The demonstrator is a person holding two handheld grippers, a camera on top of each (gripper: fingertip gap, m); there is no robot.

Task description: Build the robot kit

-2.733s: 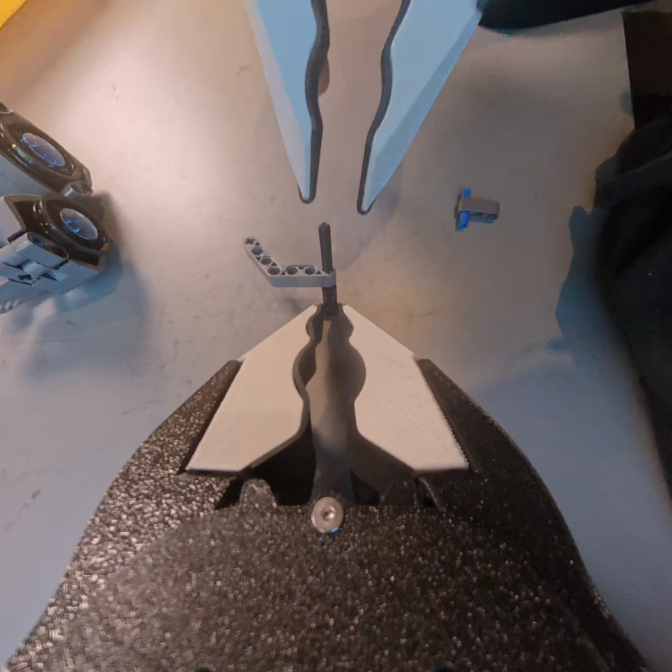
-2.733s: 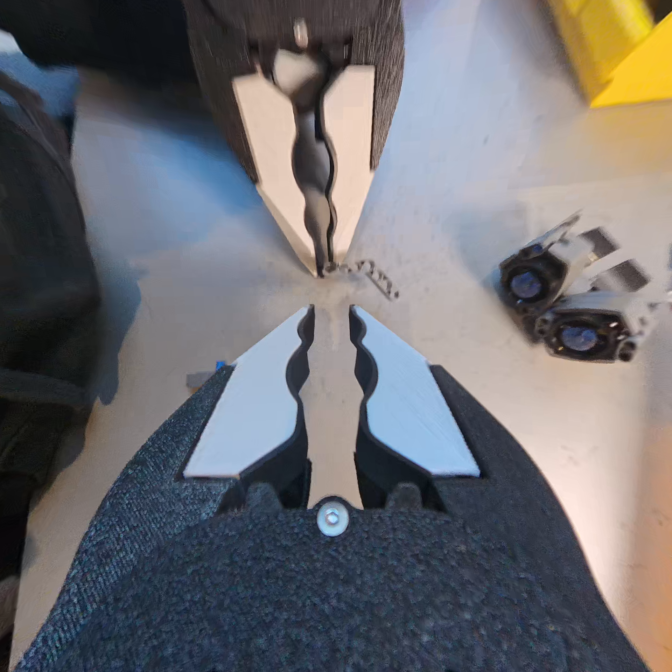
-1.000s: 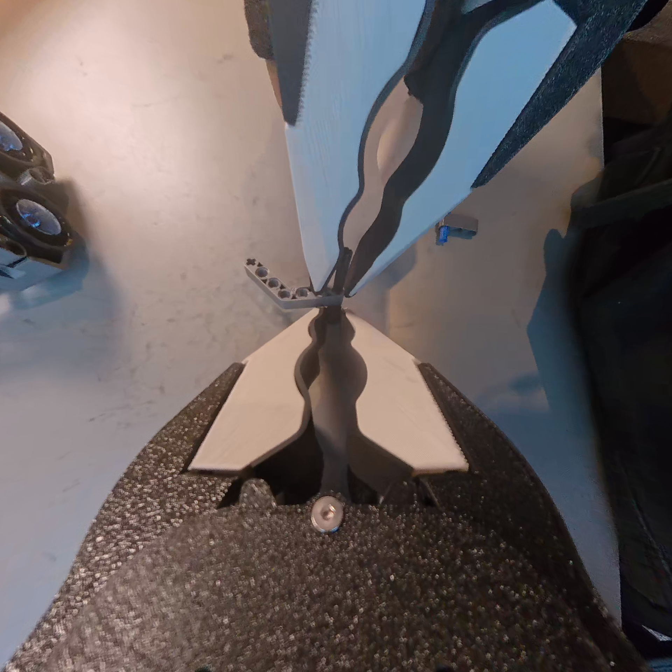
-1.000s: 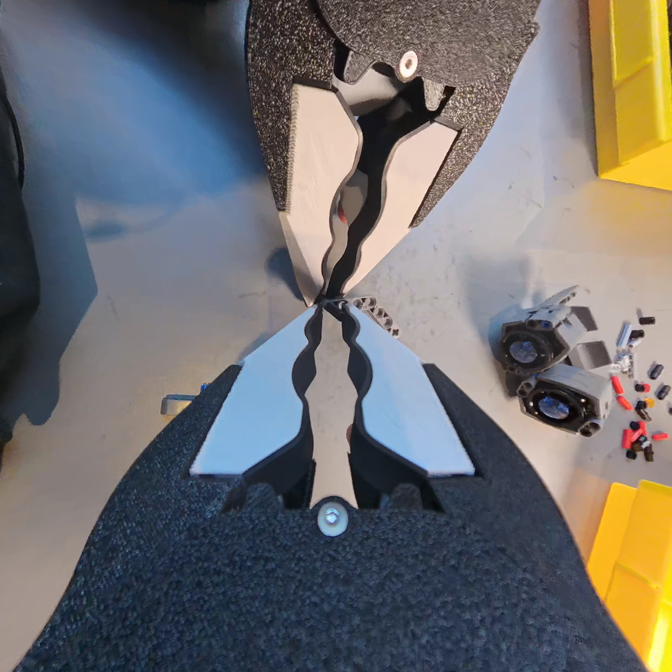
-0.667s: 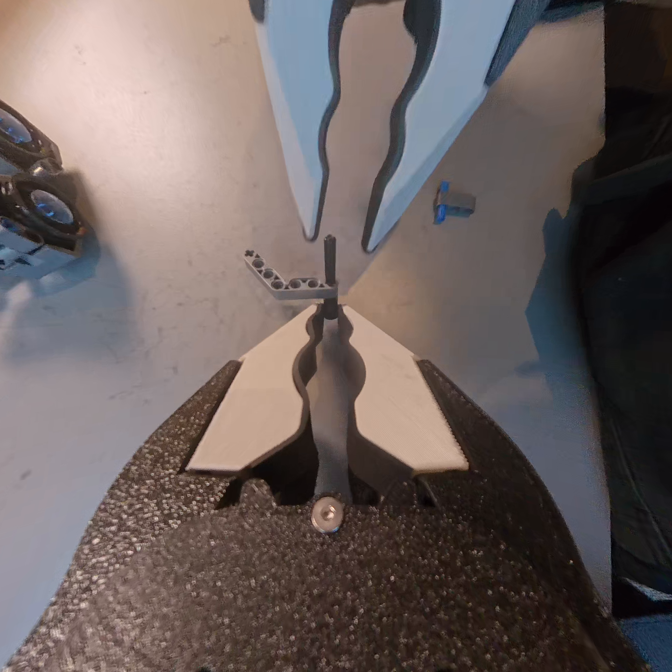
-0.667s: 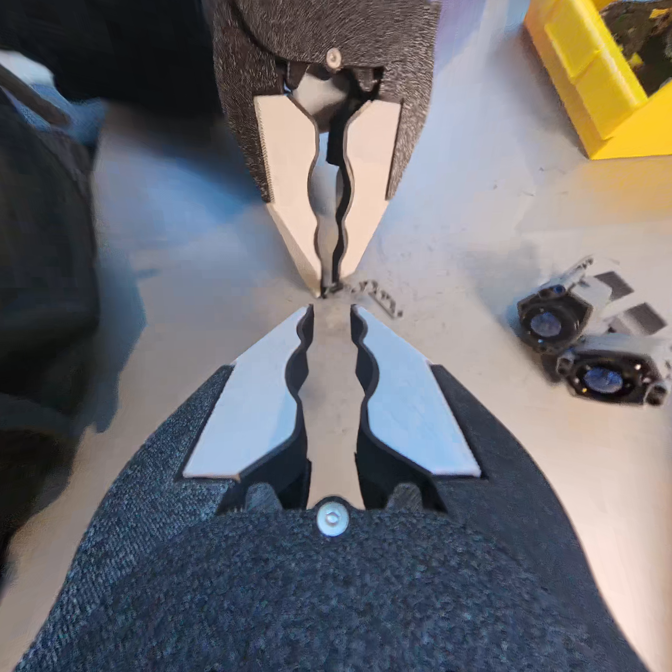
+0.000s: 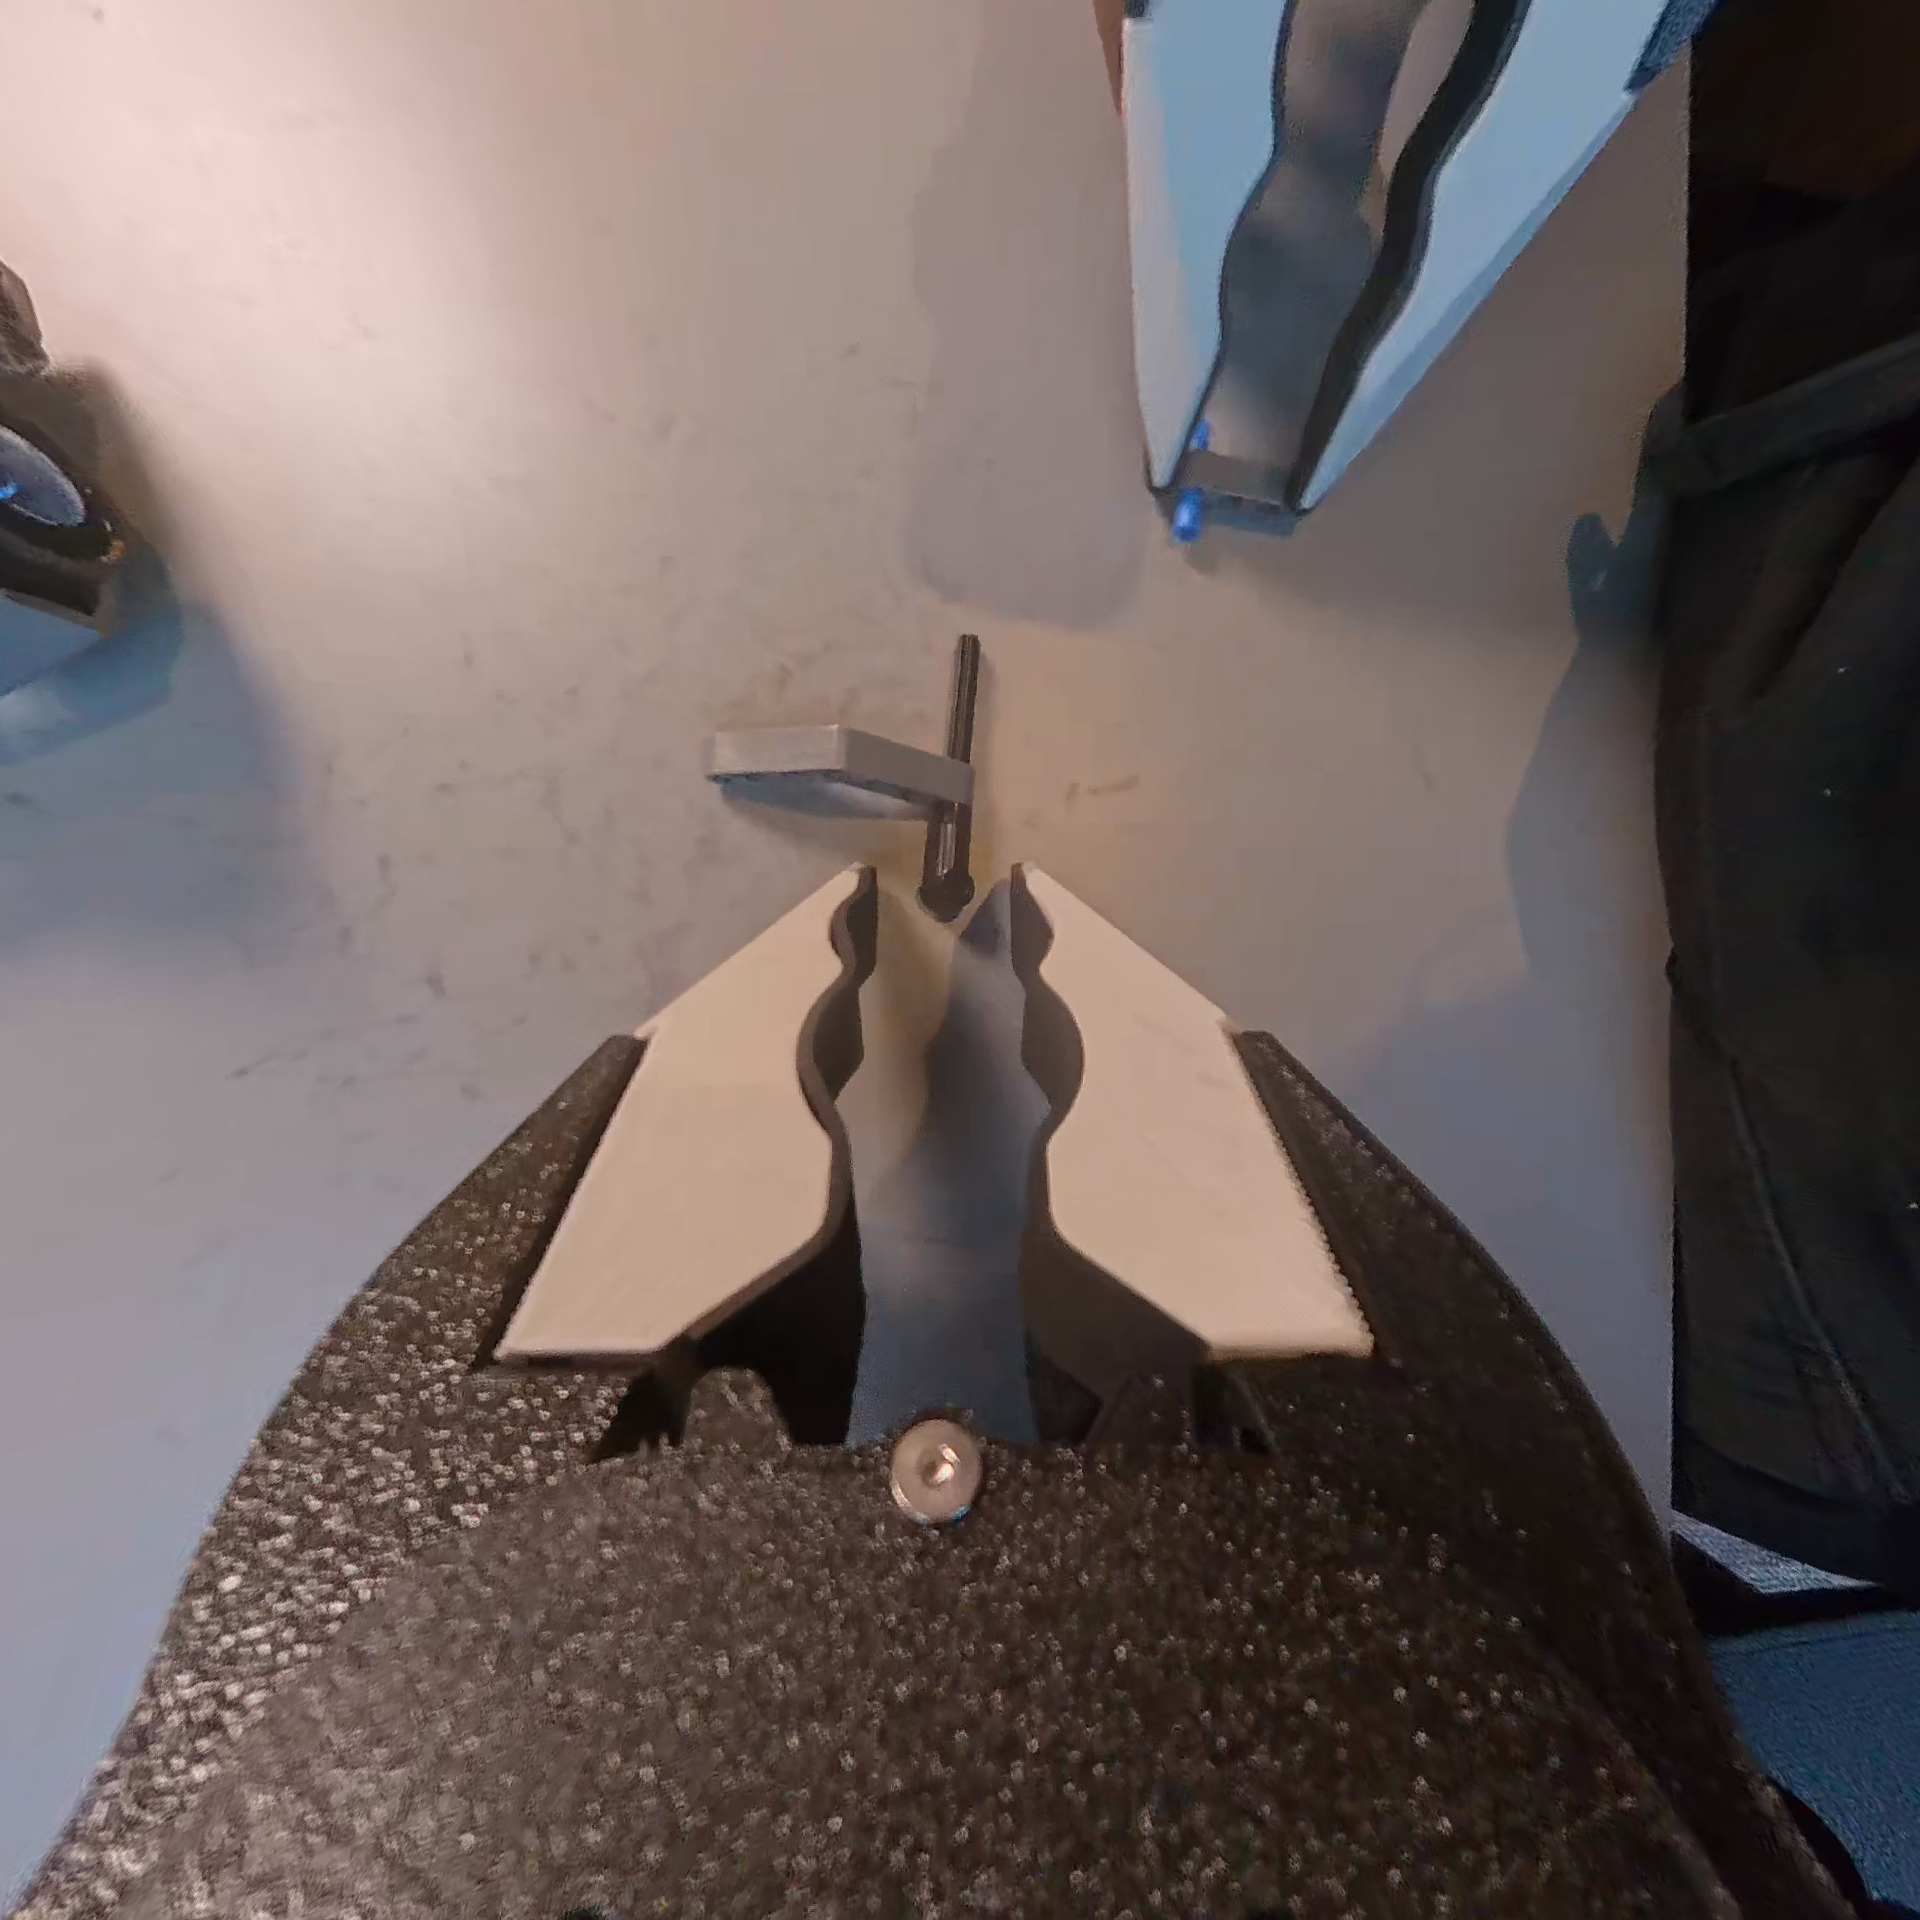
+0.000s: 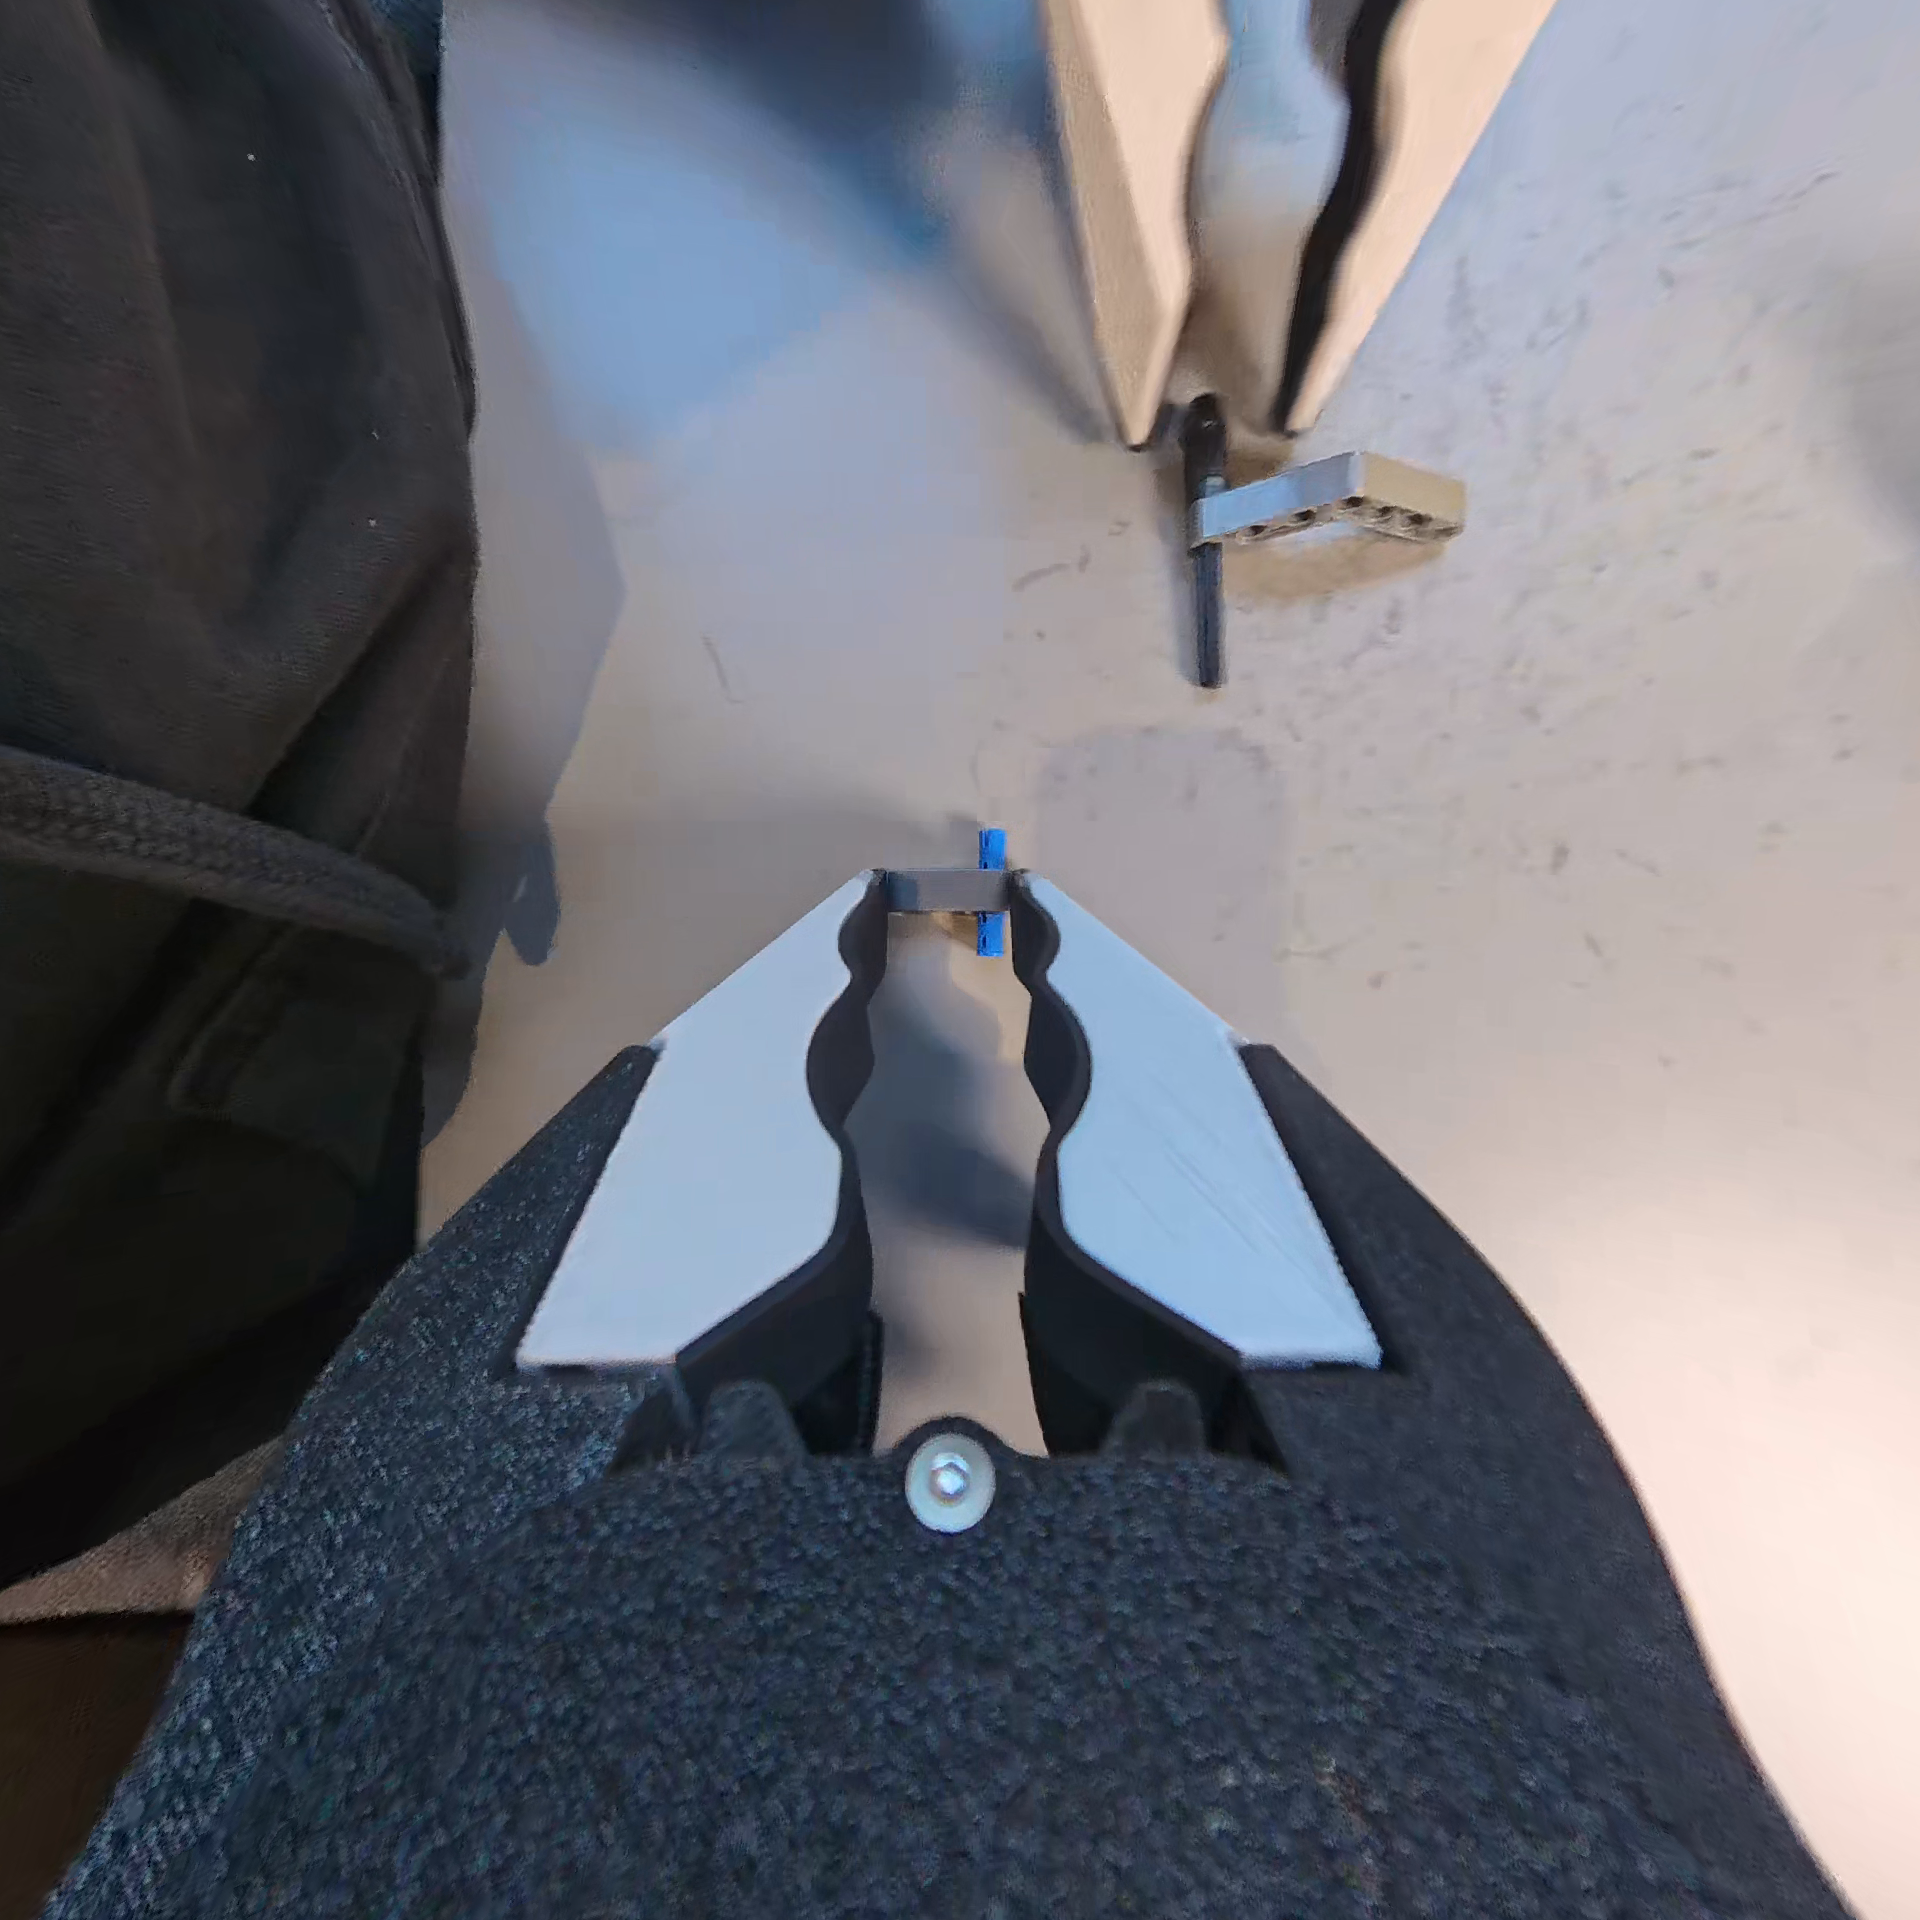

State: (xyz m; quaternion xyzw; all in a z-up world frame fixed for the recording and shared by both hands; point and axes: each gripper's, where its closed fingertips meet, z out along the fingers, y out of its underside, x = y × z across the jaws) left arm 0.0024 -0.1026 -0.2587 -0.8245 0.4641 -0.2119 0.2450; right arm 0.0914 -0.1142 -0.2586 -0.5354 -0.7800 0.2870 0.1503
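Since 0.7 s ago, right gripper (image 8: 943, 883) has left the black axle (image 7: 958, 769) and now grips the small grey connector (image 8: 943, 890) endwise. Left gripper (image 7: 943, 881) stands released — axle and grey angled beam (image 7: 831, 756) lie just ahead on the table (image 7: 520, 416). Risk: shallow tip grip — connector may slip.

Black-and-grey lensed block (image 7: 47, 520) blurred and cut off by the left wrist view's left edge, dark fabric garment (image 8: 208, 623) running past the right wrist view's left edge, pale far gripper fingers (image 8: 1122, 229) smeared and cropped at the top, holes of the grey angled beam (image 7: 821, 766) unseen in the left wrist view
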